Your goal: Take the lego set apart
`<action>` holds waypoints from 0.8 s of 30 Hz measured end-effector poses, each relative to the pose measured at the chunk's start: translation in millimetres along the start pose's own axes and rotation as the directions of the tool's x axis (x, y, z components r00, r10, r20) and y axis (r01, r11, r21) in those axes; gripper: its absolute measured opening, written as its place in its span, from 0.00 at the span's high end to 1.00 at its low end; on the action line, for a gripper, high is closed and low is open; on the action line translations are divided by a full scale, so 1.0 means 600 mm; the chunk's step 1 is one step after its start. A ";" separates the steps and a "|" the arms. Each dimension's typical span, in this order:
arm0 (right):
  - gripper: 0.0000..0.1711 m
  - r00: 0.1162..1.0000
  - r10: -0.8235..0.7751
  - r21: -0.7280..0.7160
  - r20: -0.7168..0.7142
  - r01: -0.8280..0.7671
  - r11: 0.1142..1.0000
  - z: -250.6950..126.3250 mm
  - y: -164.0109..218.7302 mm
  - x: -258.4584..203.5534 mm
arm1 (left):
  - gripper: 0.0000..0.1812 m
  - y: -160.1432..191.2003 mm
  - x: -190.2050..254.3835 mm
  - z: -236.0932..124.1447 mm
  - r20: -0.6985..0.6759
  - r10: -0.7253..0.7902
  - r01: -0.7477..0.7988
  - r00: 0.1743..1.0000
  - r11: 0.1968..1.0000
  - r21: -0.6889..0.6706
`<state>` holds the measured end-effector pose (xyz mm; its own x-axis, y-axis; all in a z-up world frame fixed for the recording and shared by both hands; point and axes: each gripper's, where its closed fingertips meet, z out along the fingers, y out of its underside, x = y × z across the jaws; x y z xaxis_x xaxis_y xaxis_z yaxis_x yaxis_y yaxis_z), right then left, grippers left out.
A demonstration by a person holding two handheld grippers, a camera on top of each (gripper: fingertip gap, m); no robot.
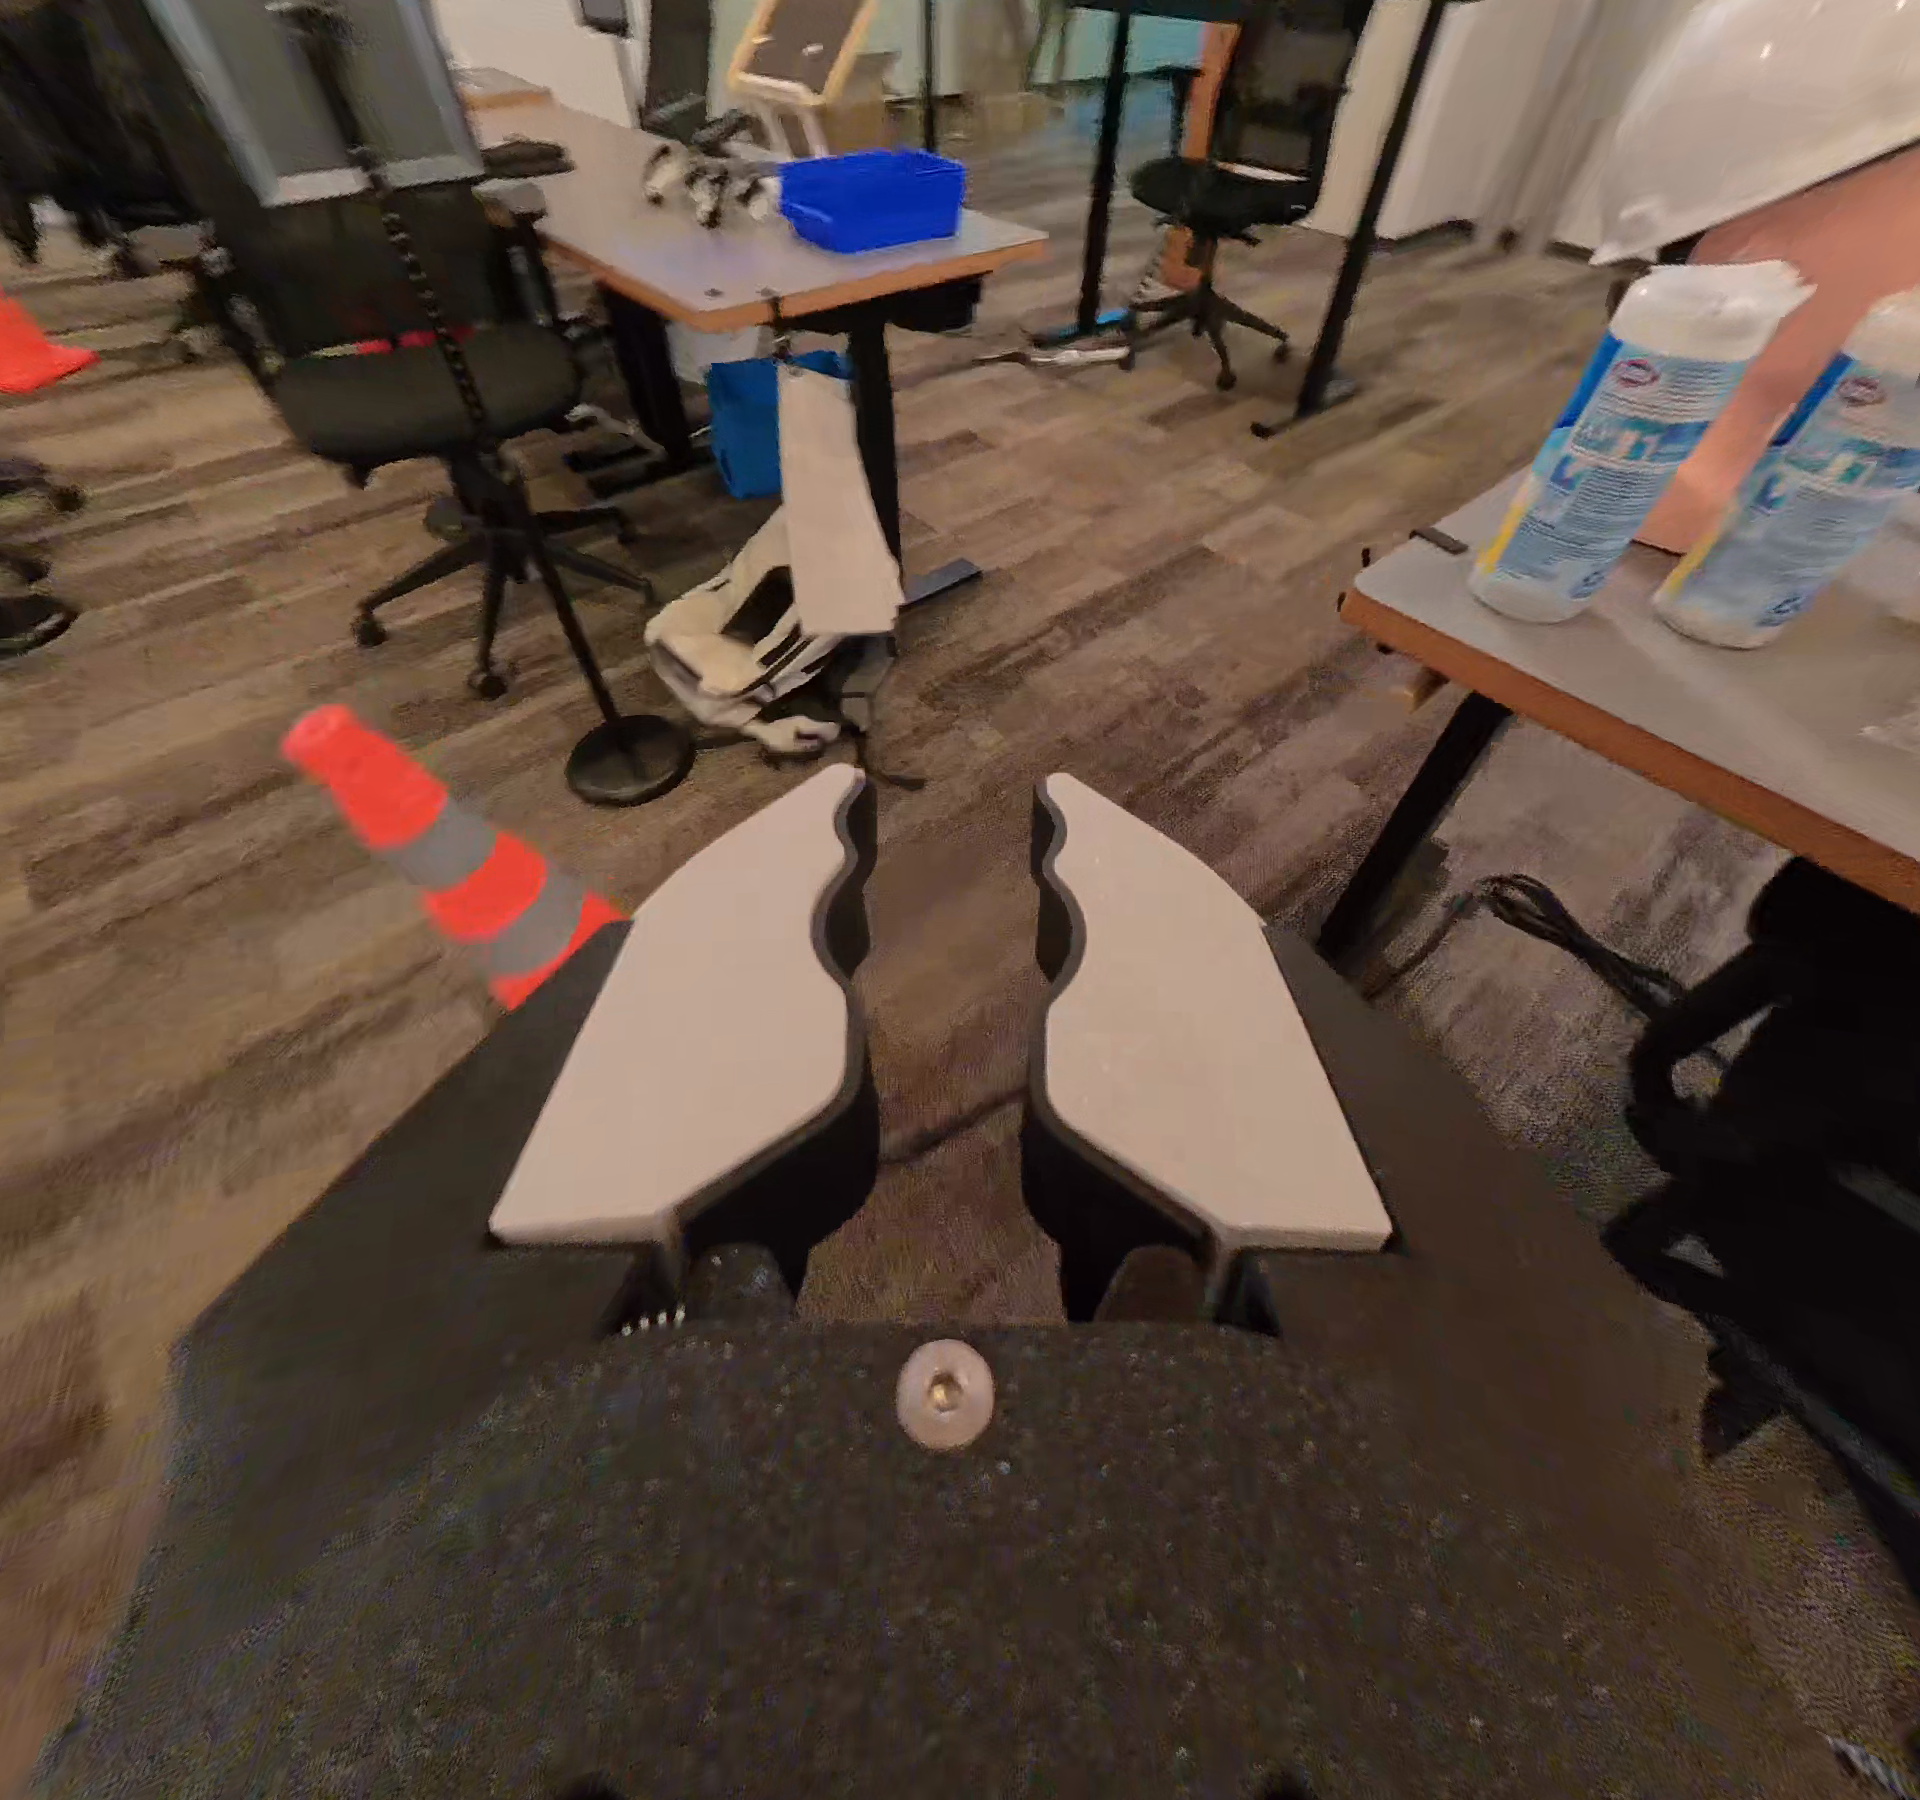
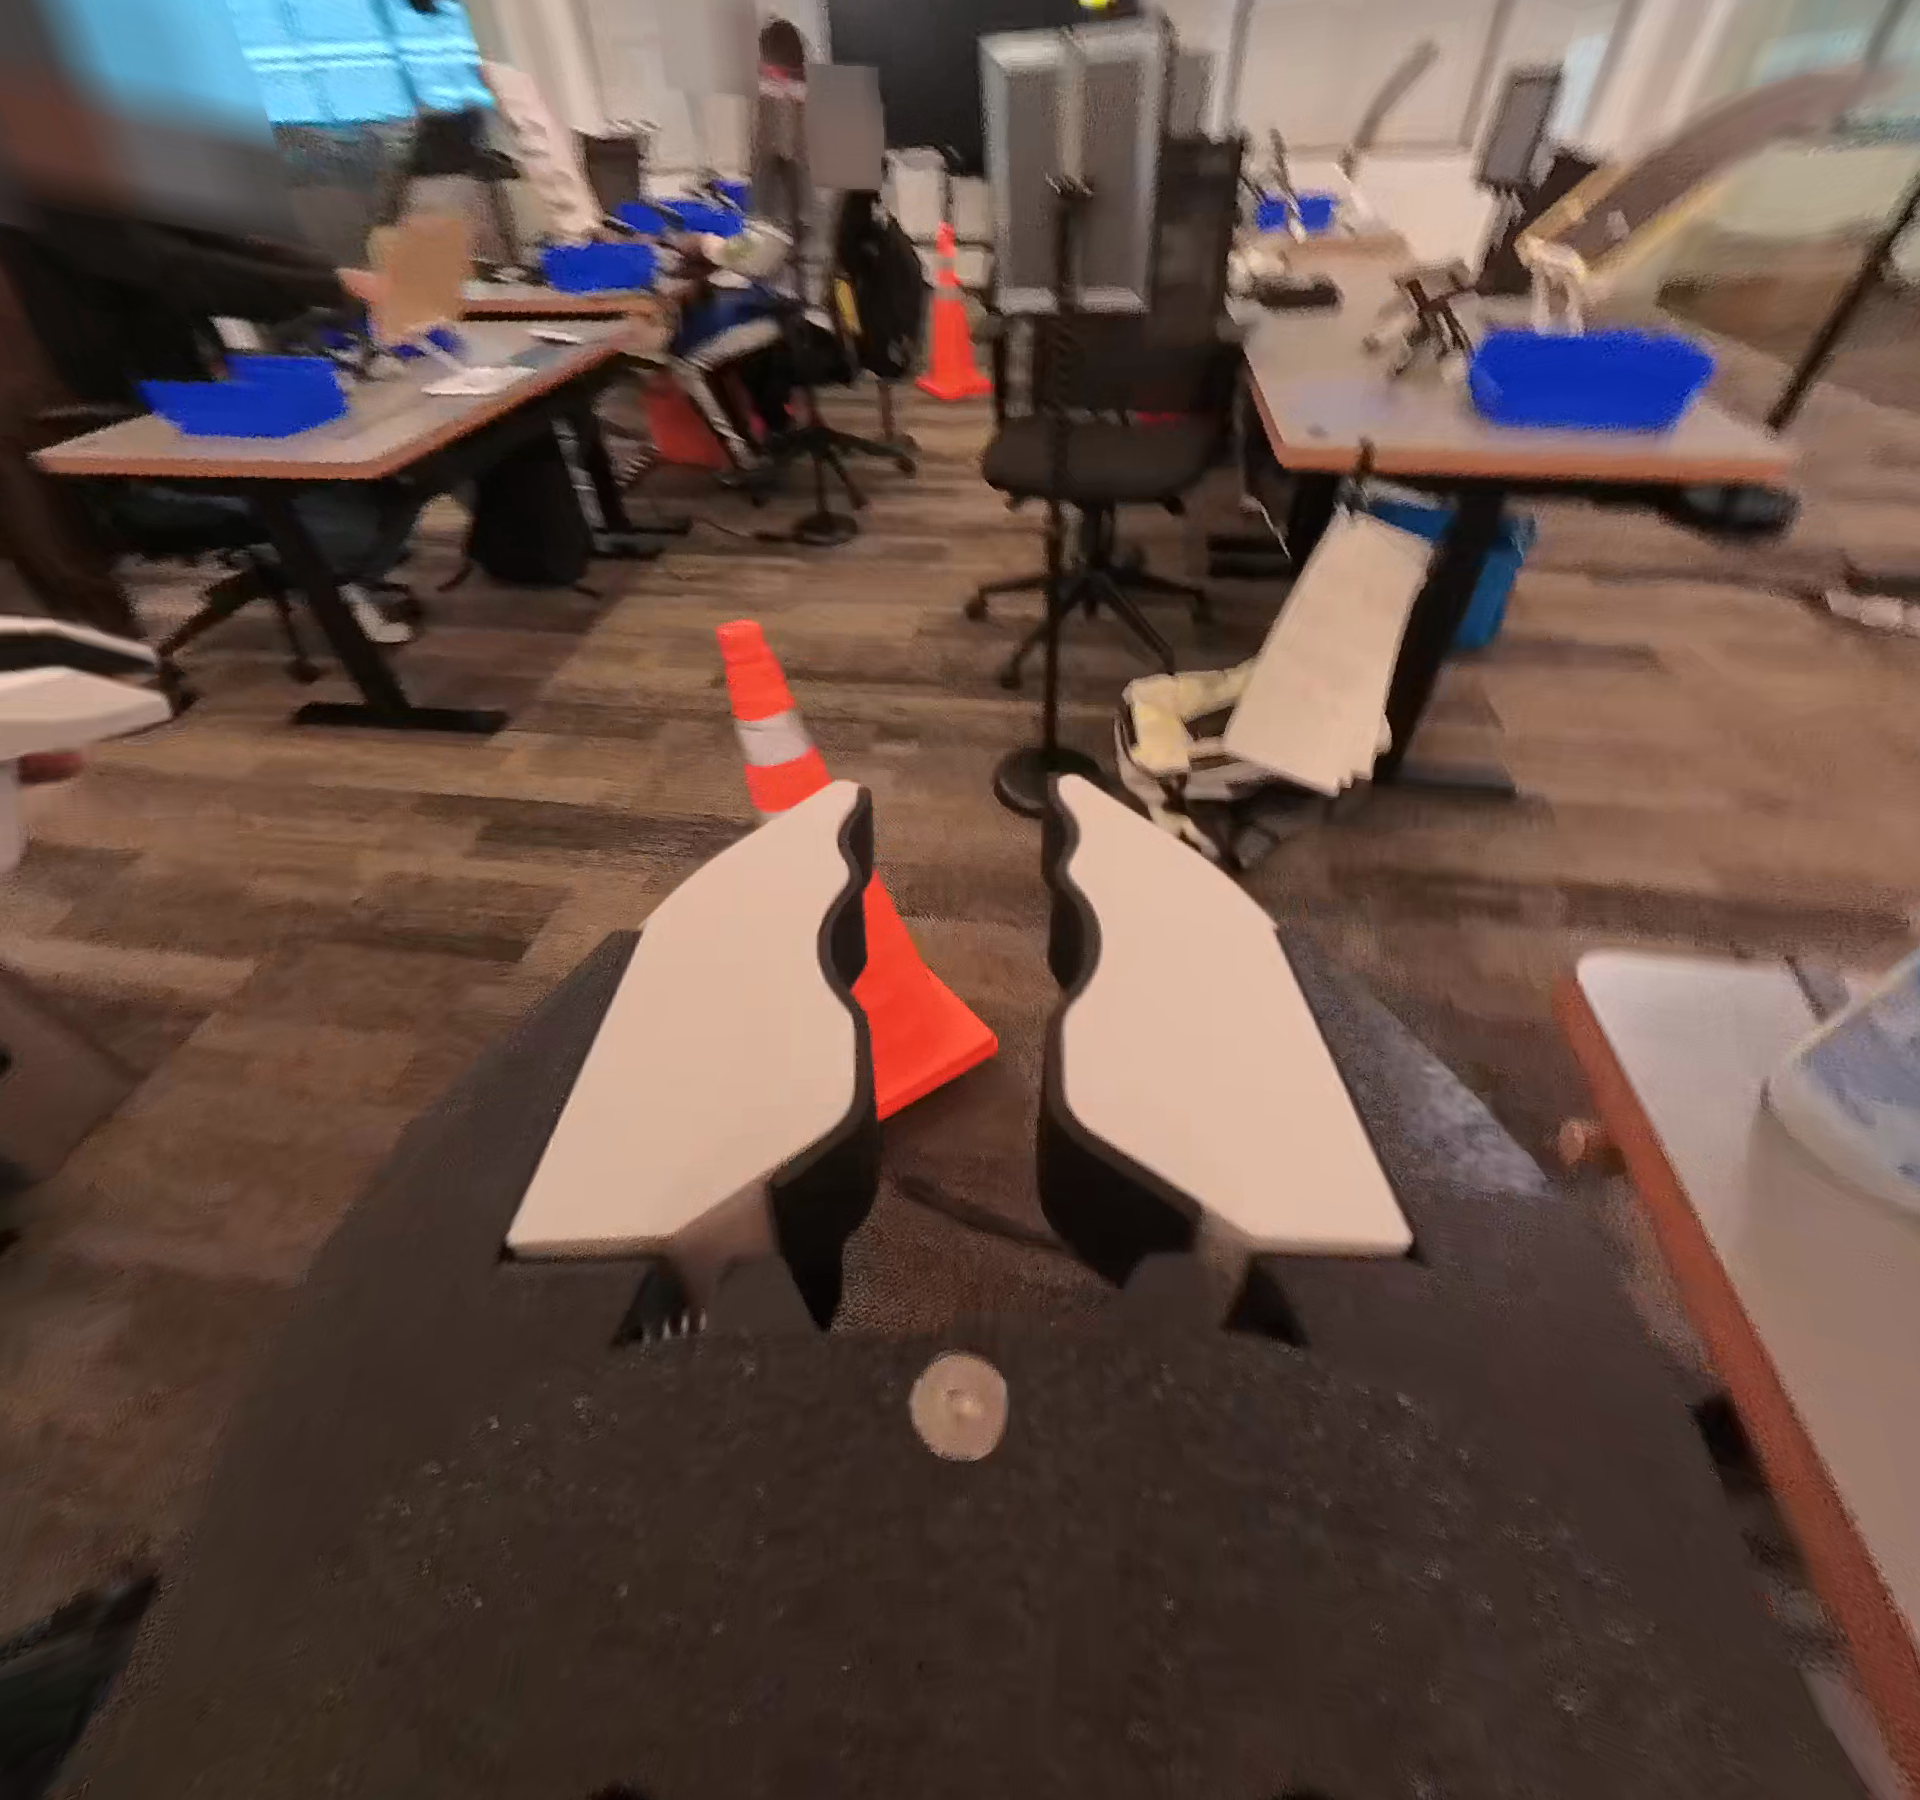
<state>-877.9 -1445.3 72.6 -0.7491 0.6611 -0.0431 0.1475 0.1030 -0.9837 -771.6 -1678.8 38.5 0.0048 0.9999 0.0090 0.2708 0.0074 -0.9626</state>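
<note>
No lego set shows in either view. My left gripper is open and empty, held out over the carpeted floor and pointing into the room. My right gripper is also open and empty, held over the floor, with an orange traffic cone standing on the floor behind its left finger. The nearest table is off to the right of the left gripper. Its corner also shows at the right edge of the right wrist view. The right wrist view is blurred.
Two white and blue wipe canisters stand on the near table. An orange cone stands left of the left gripper. Office chairs, a black stand base, a white bag and desks with blue bins fill the room ahead. Tip to tip, the grippers are about 25 cm apart.
</note>
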 end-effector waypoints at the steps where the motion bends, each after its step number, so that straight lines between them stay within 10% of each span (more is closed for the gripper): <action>1: 0.82 0.998 0.043 -0.024 -0.042 -0.044 0.999 0.039 0.017 0.030 | 0.85 -0.021 -0.016 0.071 -0.039 0.032 -0.032 0.999 0.999 0.009; 12: 0.79 0.842 0.208 -0.038 -0.498 -0.261 0.965 0.370 -0.040 0.483 | 0.78 -0.389 0.063 0.833 -0.604 0.234 -0.206 0.762 0.972 0.116; 18: 0.78 0.792 0.254 0.095 -0.556 -0.243 0.965 0.576 -0.055 0.772 | 0.82 -0.416 0.165 1.210 -0.598 0.331 -0.295 0.730 0.942 0.162; 24: 0.77 0.715 0.291 0.212 -0.635 -0.200 0.957 0.655 -0.217 1.077 | 0.80 -0.648 0.298 1.535 -0.657 0.472 -0.408 0.588 0.874 0.263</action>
<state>-1634.7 -1323.8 104.1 -0.0827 0.9751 -0.2056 0.1540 -0.1914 -0.9694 -1762.5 -1496.2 165.2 0.7630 0.5867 -0.2713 -0.0185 -0.3997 -0.9165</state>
